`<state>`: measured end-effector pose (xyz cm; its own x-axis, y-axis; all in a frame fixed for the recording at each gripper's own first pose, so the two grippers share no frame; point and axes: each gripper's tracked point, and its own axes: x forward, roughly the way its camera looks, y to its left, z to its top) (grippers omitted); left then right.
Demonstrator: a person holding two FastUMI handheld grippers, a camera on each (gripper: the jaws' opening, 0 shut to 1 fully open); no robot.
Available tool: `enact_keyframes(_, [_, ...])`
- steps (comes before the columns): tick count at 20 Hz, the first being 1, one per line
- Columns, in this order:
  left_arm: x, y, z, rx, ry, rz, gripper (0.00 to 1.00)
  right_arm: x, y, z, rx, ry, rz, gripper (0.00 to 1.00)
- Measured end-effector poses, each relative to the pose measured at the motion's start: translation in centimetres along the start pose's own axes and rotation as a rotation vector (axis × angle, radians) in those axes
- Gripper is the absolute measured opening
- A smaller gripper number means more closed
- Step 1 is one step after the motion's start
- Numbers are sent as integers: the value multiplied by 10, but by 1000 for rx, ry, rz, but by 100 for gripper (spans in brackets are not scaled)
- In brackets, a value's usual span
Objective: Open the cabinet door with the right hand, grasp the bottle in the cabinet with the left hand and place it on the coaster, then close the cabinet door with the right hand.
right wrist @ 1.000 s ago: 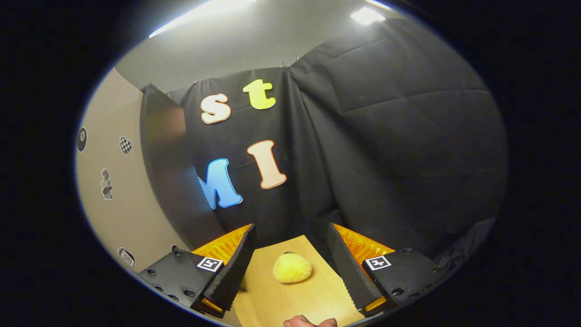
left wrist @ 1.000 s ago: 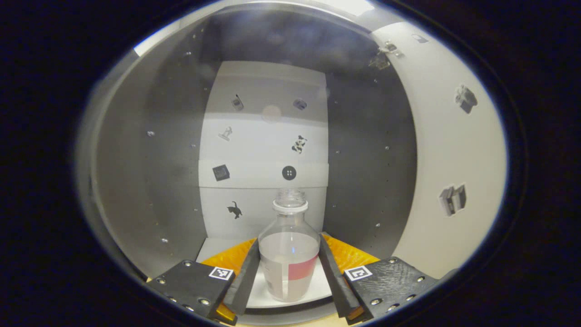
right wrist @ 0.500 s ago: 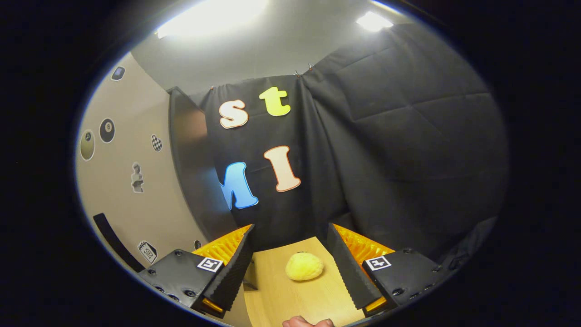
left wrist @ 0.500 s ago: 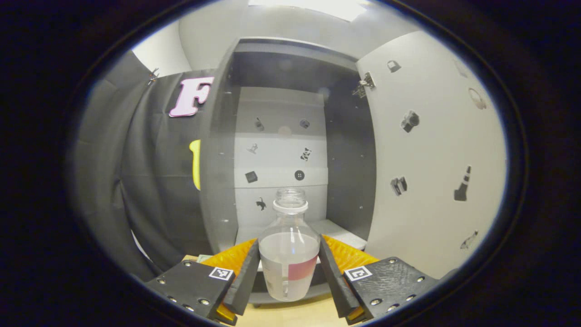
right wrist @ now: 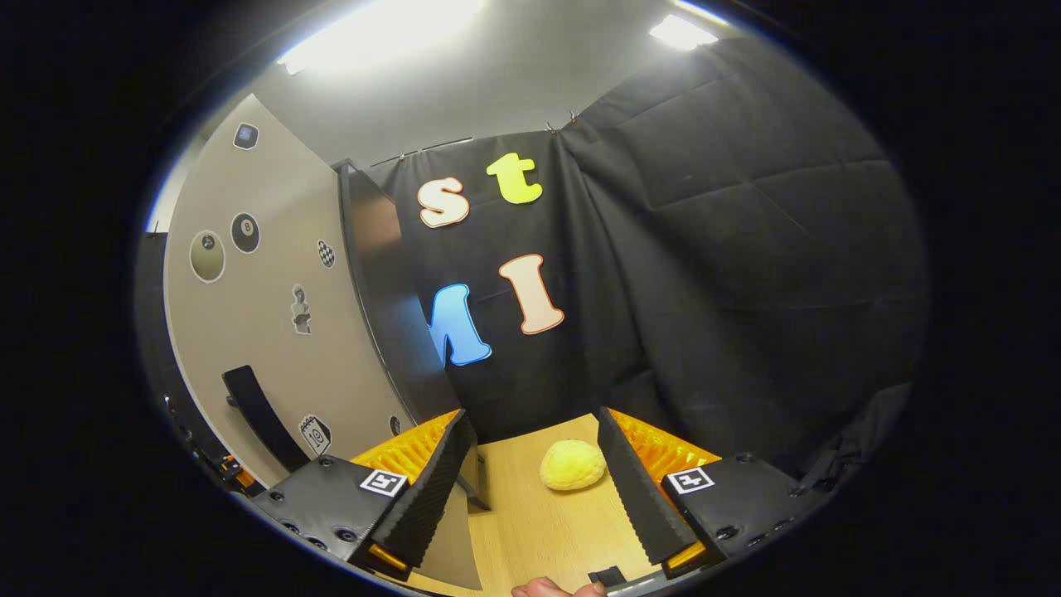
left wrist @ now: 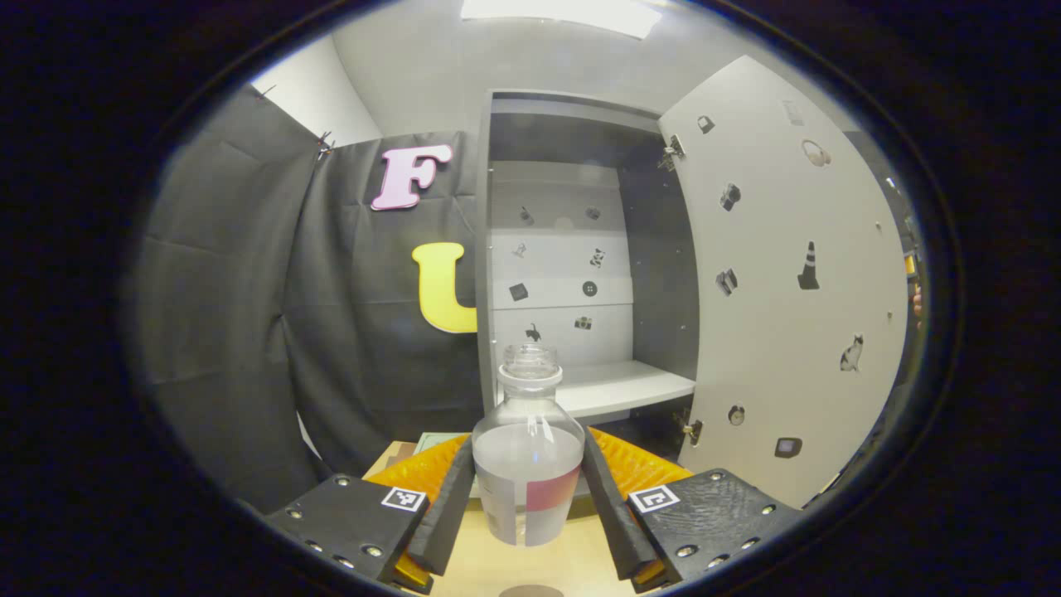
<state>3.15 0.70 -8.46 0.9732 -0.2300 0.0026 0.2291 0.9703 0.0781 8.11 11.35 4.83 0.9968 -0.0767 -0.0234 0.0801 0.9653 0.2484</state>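
I see black quilted cloth (right wrist: 746,249) draped as the booth's wall, clipped up under a pale grey ceiling (right wrist: 431,91) with bright strip lights (left wrist: 572,10). Below runs a light wooden tabletop (right wrist: 547,522), where a small yellow spongy lump (right wrist: 572,464) lies.

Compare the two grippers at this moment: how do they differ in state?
The left gripper is shut on the bottle, both fingers pressing its sides; the right gripper is open and holds nothing. The left faces the open cabinet; the right faces the yellow ball on the table.
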Motion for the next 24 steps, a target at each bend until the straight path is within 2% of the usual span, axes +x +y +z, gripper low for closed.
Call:
enact_keyframes(3, [-18, 7, -25, 6, -25, 27, 73, -16, 3, 2, -4, -9, -4, 98])
enact_keyframes(6, [-29, 11, -74, 73, -6, 51, 71, -28, 7, 0, -14, -11, -12, 98])
enact_keyframes(10, [-38, 3, -137, 27, 43, 49, 72, -38, 15, -6, -33, 13, -12, 98])
enact_keyframes(15, [-36, 4, -221, -33, 106, 98, 74, -36, 15, 2, -60, 19, -38, 98])
enact_keyframes(17, [-32, 7, -240, -46, 116, 119, 72, -34, 14, 6, -50, 15, -49, 98])
enact_keyframes(18, [-32, 9, -247, -42, 116, 129, 74, -33, 13, 4, -45, 22, -58, 98])
enact_keyframes(23, [-30, 6, -281, -41, 155, 122, 72, -35, 17, -31, -33, 125, -60, 98])
enact_keyframes(24, [-35, 5, -287, -43, 168, 130, 74, -36, 16, -38, -24, 141, -63, 98])
